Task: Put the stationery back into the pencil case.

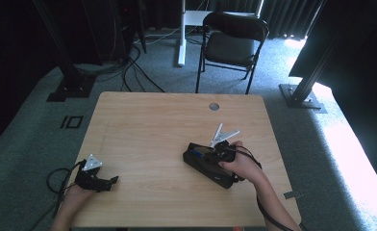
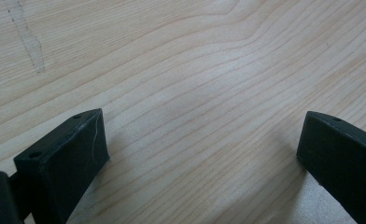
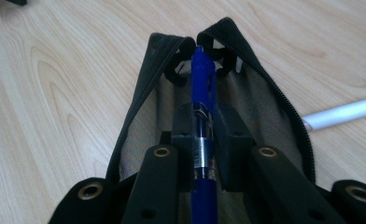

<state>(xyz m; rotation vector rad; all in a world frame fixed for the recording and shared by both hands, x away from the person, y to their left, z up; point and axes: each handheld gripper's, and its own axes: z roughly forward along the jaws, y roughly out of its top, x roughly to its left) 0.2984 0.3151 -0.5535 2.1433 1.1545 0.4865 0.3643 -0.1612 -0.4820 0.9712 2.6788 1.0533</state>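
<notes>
The right claw (image 3: 203, 140) is clamped on a blue plastic pen with a clear, silver-banded middle (image 3: 203, 100), its two black jaws pressing the barrel from either side. The pen runs straight ahead between them, and its far end reaches the far tip of an open black fabric zip pouch with a brownish lining (image 3: 265, 112), so the pen lies along the pouch's mouth, between the two zipper edges. In the high view the right claw (image 1: 219, 155) sits over the same pouch (image 1: 203, 166), which lies slantwise on the right half of the light wooden surface (image 1: 148, 125), with the person's right hand (image 1: 242, 166) behind it. Just beyond the pouch lie slim white sticks crossed over one another (image 1: 223, 134); one of them (image 3: 344, 112) shows to the right of the pouch in the right gripper view.

The left claw (image 2: 200, 154) stands wide open with nothing between its jaws, bare wood grain (image 2: 195, 70) beneath it. From above it (image 1: 107, 182) rests low near the front left edge of the surface, held by the left hand (image 1: 78, 195), well apart from the pouch
</notes>
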